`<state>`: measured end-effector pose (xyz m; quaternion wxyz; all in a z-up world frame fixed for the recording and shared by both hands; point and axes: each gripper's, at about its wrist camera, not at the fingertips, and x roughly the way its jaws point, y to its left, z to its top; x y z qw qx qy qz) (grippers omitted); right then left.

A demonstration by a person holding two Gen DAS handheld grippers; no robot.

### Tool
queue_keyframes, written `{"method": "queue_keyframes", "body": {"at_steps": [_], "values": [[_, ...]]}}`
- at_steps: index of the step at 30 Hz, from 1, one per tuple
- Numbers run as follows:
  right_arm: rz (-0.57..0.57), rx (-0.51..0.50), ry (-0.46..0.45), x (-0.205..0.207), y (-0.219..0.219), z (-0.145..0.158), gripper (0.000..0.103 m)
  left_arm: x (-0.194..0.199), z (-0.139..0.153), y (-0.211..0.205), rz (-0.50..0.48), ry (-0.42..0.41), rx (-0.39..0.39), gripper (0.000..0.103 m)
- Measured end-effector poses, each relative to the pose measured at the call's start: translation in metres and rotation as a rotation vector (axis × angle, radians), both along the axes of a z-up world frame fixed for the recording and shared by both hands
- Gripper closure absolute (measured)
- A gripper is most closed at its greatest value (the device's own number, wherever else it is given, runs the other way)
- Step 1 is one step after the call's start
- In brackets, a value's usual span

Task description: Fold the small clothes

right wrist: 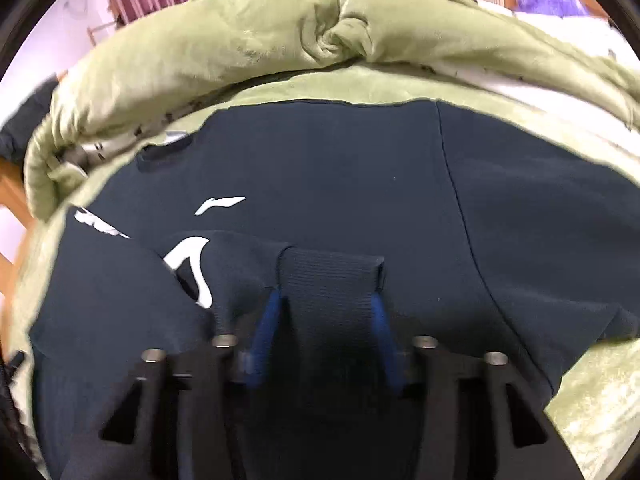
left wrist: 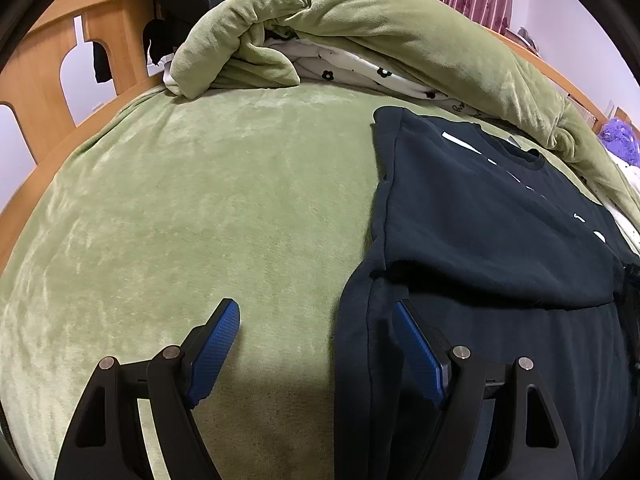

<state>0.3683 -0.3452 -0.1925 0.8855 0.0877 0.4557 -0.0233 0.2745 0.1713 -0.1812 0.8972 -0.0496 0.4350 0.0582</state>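
The dark navy sweatshirt (right wrist: 340,168) lies spread on the bed's green plush cover (left wrist: 180,200), near a rolled green quilt (left wrist: 360,28). White printed markings on its chest include a swoosh-shaped logo (right wrist: 220,204); no lettering is legible. The right gripper (right wrist: 326,312) is closed on the ribbed knit cuff (right wrist: 328,280), held between its blue textured pads. The left gripper (left wrist: 316,312) stands wide open and holds nothing; one pad rests over the cover, the other over the sweatshirt edge. A wooden bed frame (left wrist: 44,64) borders the mattress.
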Motion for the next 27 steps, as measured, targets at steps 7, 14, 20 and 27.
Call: {"method": "queue_keyframes", "body": {"at_steps": [7,14,20,27], "values": [[0.005,0.012,-0.128,-0.009,-0.007,0.019,0.097,0.001,-0.005,-0.004,-0.015,0.019,-0.047,0.026],[-0.092,-0.028,-0.046,-0.017,-0.026,0.030,0.068,-0.004,-0.006,-0.021,-0.069,0.012,-0.003,0.026],[-0.159,-0.143,-0.140,-0.065,-0.071,0.090,0.056,-0.010,-0.007,-0.036,-0.103,-0.010,0.028,0.026],[-0.262,-0.173,-0.103,-0.129,-0.157,0.102,0.056,-0.010,-0.023,-0.048,-0.103,0.044,0.096,0.026]]}}
